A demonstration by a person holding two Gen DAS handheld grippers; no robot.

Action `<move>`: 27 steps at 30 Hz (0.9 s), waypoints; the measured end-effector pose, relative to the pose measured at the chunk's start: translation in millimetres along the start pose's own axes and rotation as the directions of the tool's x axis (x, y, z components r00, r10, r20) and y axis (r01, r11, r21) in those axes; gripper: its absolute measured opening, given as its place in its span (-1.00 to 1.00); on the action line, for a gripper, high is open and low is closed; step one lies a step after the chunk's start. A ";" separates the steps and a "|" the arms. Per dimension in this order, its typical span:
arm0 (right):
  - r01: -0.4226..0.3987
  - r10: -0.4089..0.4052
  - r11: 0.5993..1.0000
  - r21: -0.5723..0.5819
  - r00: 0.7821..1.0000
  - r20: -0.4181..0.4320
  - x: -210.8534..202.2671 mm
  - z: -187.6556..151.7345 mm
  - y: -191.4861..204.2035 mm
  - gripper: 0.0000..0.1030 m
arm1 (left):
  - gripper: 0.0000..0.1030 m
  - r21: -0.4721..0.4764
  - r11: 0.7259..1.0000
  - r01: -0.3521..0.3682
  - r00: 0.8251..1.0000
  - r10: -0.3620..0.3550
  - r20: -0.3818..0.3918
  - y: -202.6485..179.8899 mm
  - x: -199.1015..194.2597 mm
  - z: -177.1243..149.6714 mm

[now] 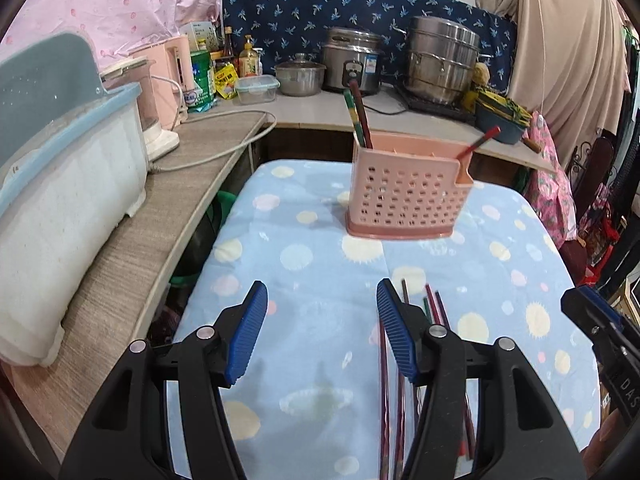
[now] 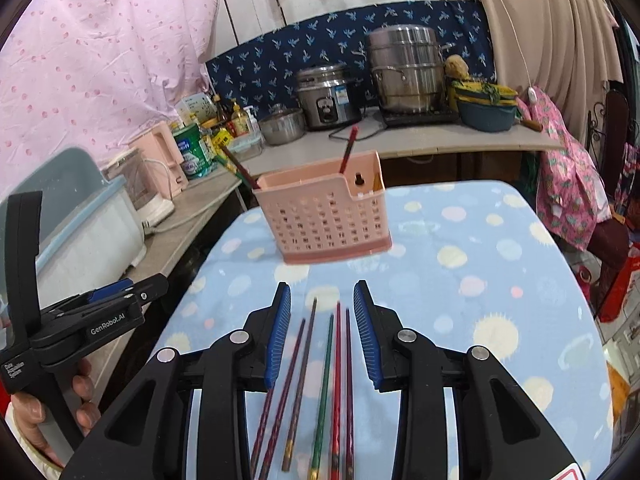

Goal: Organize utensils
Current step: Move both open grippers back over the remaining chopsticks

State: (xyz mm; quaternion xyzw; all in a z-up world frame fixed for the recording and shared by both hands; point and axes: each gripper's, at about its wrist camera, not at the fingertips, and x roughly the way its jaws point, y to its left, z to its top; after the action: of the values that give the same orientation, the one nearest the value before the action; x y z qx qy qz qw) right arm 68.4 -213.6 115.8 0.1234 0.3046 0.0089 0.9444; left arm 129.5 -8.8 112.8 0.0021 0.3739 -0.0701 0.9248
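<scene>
While both tools hover over the blue dotted cloth (image 2: 480, 280), the right gripper (image 2: 322, 332) has its jaws apart above five loose chopsticks (image 2: 324, 380) lying near, holding none. The left gripper (image 1: 320, 332) is also spread wide and empty, just left of them. Farther away stands the pink holder (image 2: 328, 216) with three chopsticks (image 1: 358, 116) upright inside.

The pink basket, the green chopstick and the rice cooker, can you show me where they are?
pink basket (image 2: 332, 220), right wrist view, on its holed front wall.
green chopstick (image 2: 325, 368), right wrist view, on the middle of its shaft.
rice cooker (image 1: 354, 66), left wrist view, on its front panel.
</scene>
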 end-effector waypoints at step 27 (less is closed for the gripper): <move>0.081 -0.086 0.996 -0.027 0.960 -0.268 23.3 -138.8 -17.7 -0.51 | 0.07 0.066 0.997 0.030 0.981 -0.016 -0.194 -15.3 24.7 -117.7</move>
State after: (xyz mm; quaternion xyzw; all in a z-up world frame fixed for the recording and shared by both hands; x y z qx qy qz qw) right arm 6.2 -197.0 -10.6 0.1006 0.4347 -0.0120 0.8949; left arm 63.7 -20.5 11.7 0.0364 0.4595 -0.0930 0.8826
